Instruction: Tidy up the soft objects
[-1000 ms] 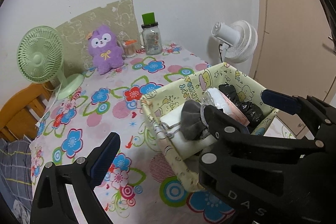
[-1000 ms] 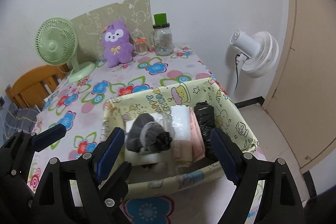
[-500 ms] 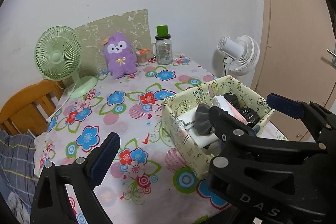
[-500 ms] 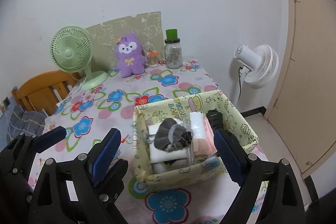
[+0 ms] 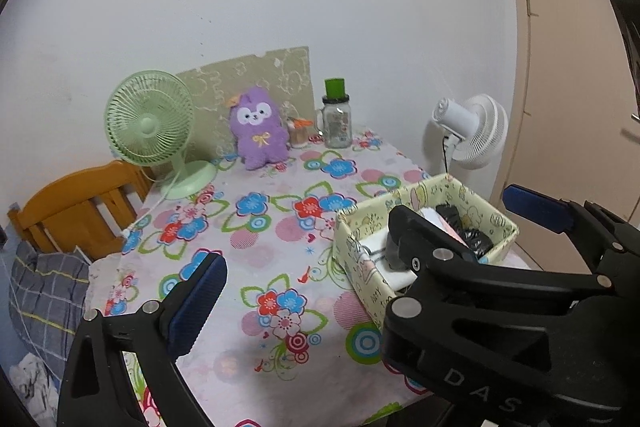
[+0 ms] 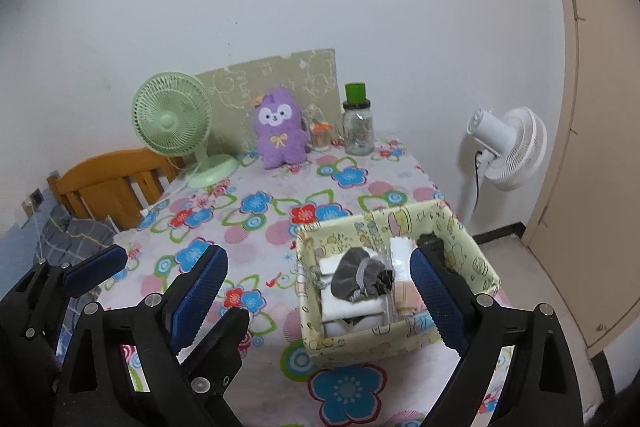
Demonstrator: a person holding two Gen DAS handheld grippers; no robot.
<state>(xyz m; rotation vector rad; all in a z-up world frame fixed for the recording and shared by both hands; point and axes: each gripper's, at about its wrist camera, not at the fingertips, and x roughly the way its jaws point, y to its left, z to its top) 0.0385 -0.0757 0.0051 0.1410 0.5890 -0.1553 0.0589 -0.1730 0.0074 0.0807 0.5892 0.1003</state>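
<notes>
**Mei:** Left claw [image 5: 364,235] first: from its own camera the two blue pads sit far apart, nothing between them. Against a second ago it has pulled up and back, so the yellow fabric box [image 5: 360,247] looks smaller and sits at the counter's [image 5: 248,251] right front corner, partly behind the other claw's black frame.

**Jun:** And the soft things?

**Mei:** All inside the box. A black bundle [image 5: 468,233] shows at its right end; the rest is hidden here.

**Jun:** The right wrist view?

**Mei:** Right claw [image 6: 316,301] is spread wide and empty too, and it has also retreated. The box [image 6: 400,341] now lies lower and farther off. Inside: a grey pouch [image 6: 354,277] lying on white folded cloth [image 6: 340,307], with pink folded cloth [image 6: 406,293] beside it.

**Jun:** Meaning?

**Mei:** I'd judge the packing finished and both claws withdrawing. Only the purple plush [image 6: 280,131] remains out, upright at the counter's back edge between the green fan [image 6: 176,127] and the jar [image 6: 358,125].
</notes>
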